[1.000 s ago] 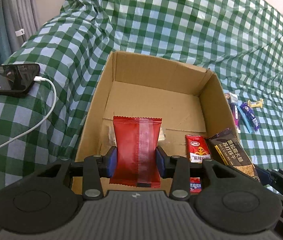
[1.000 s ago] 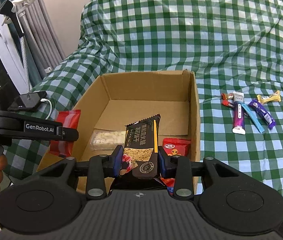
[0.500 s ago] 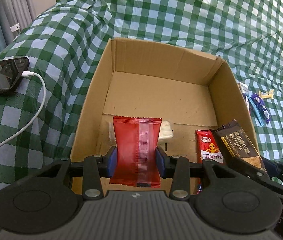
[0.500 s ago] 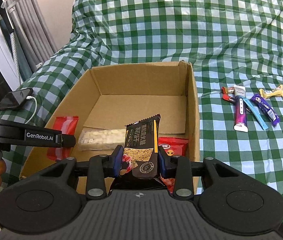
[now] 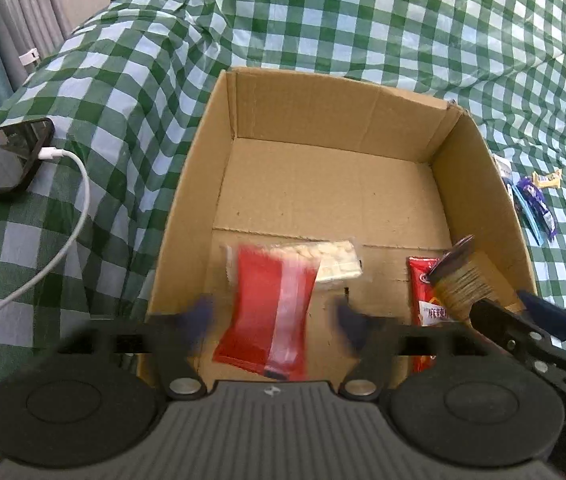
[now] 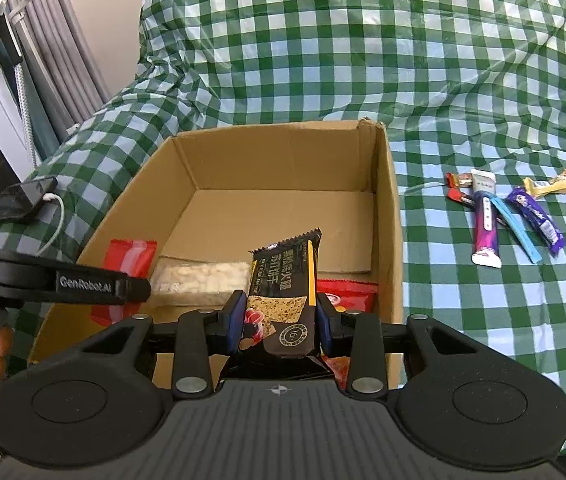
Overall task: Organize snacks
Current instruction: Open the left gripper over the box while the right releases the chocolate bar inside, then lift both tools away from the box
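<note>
Green-checked cloth covers the surface under the cardboard box [image 5: 203,184]. Your left gripper [image 5: 273,316] tilts steeply down over the near left corner; its jaws have just been opening and stand wide, the red packet [image 5: 271,312] loose between them. Your right gripper [image 6: 279,320] is clamped on the dark biscuit bar [image 6: 283,280], printed with Chinese characters, above the near right corner. "GenRobot.AI" marks the left gripper's side.

Box [image 5: 211,168]: matt brown corrugated cardboard.
Cloth [image 6: 363,60]: glossy checked plastic, creased.
Red packet [image 5: 271,312]: shiny foil.
Gripper bodies: matt black plastic.
</note>
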`<state>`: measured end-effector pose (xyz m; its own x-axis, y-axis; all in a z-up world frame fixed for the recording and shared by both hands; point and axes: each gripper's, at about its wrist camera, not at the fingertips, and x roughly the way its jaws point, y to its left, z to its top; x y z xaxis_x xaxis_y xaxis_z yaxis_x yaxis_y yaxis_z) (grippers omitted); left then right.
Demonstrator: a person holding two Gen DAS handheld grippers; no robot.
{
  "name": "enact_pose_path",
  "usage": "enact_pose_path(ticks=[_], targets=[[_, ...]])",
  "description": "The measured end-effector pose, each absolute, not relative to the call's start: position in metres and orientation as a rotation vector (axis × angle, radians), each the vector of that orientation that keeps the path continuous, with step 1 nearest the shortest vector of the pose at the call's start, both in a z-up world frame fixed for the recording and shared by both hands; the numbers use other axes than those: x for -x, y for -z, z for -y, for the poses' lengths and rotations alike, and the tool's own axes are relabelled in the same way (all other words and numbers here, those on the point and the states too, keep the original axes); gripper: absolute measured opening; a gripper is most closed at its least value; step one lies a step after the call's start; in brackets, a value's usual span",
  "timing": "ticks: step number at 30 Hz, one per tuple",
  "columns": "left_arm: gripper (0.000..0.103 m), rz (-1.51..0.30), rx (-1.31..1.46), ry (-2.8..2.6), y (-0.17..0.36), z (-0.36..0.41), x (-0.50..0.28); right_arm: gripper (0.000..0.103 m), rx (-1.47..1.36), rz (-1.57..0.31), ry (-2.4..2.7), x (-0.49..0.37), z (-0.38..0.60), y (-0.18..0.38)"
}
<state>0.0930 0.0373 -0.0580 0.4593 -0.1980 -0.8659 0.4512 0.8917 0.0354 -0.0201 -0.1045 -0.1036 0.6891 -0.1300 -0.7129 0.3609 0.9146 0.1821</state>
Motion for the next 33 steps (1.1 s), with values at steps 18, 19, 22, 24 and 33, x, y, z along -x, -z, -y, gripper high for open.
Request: enact_pose_path(ticks=[18,19,22,24,33], targets=[[0.103,-1.035,-0.226,0.366,0.018,-0.109,0.007,0.099,-0.362,-0.769,0.338,0.112,0.060,0.063],[0.103,-1.023,-0.227,0.368,0.013,-0.111,0.014,0.100,-0.354,-0.758,0.337,0.117,0.056,0.059],[0.103,-0.985,-0.225,0.375,0.000,-0.117,0.033,0.100,-0.329,-0.723,0.334,0.132,0.045,0.047],[0.103,-0.957,-0.221,0.377,-0.007,-0.121,0.046,0.100,-0.311,-0.699,0.333,0.141,0.038,0.039],[0.103,-0.888,-0.212,0.381,-0.022,-0.133,0.087,0.102,-0.248,-0.617,0.352,0.179,0.019,0.016]])
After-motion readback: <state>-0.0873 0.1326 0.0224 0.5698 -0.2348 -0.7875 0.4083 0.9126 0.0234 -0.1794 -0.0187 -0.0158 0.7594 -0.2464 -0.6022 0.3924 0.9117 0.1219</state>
